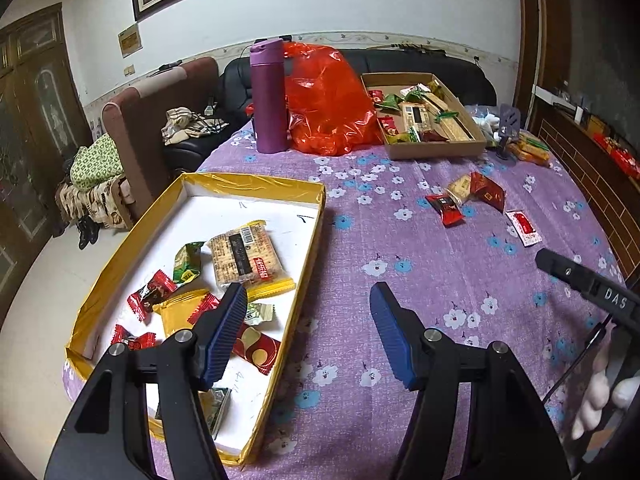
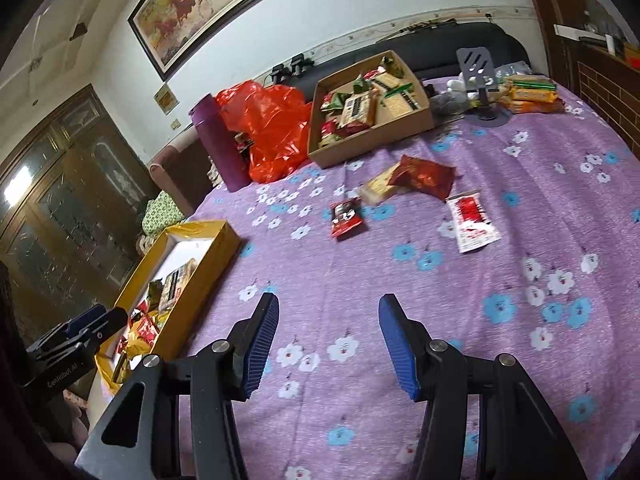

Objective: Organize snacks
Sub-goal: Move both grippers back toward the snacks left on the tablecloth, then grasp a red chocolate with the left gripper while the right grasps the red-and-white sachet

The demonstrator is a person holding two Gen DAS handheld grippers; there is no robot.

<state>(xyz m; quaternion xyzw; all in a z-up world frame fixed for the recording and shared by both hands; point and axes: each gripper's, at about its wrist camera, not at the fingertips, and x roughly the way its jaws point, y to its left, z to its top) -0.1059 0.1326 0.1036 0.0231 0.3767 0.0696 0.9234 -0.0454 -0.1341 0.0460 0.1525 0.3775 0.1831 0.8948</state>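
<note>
A gold-rimmed white tray (image 1: 308, 248) (image 2: 218, 248) holds several wrapped snacks, among them a large cracker pack (image 1: 246, 258). My left gripper (image 1: 308, 300) is open and empty, its left finger over the tray's near right part. Loose snacks lie on the purple cloth: a red-black packet (image 1: 446, 208) (image 2: 346, 216), a beige cracker pack (image 2: 380, 188), a dark red pouch (image 1: 488, 192) (image 2: 424, 174) and a white-red sachet (image 1: 524, 227) (image 2: 472, 222). My right gripper (image 2: 328, 312) is open and empty above bare cloth, short of them; its body shows in the left wrist view (image 1: 588, 288).
A cardboard box (image 1: 436, 148) (image 2: 372, 136) with several snacks stands at the back. A purple flask (image 1: 269, 96) (image 2: 218, 144) and a red plastic bag (image 1: 328, 100) (image 2: 268, 128) stand beside it. A phone stand (image 2: 480, 76) and more packs (image 2: 528, 94) sit at back right.
</note>
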